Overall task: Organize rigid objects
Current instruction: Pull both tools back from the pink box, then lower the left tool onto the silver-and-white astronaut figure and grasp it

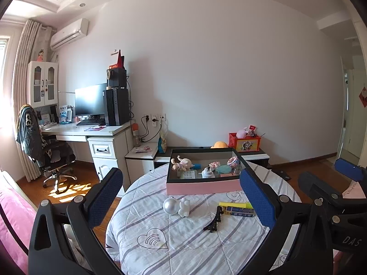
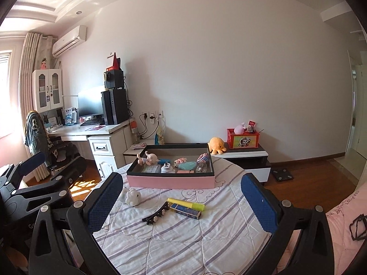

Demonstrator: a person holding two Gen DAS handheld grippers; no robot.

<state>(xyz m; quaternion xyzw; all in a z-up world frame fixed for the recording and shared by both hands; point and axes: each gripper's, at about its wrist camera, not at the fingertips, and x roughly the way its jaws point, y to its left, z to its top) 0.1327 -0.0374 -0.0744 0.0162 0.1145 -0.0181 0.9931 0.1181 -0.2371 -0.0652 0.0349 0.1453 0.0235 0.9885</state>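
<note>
White quilt (image 2: pixel 183 240) with grey-lilac stripes; pink box (image 2: pixel 170 182) with a black rim; yellow highlighter (image 2: pixel 185 204); black hair clip (image 2: pixel 156 215) — hand-held gripper pads (image 2: pixel 259 206) blue.

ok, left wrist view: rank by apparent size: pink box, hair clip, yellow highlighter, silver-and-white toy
1. pink box, clearly largest.
2. silver-and-white toy.
3. hair clip and yellow highlighter: too alike in length to rank; the highlighter is partly hidden.

The round table (image 1: pixel 174 247) wears quilted, matt striped cloth. A glossy silver ball (image 1: pixel 170 205) shines beside a smooth white figure (image 1: pixel 184 207). Both grippers' pads (image 2: pixel 104 202) look rough, dimpled blue.
</note>
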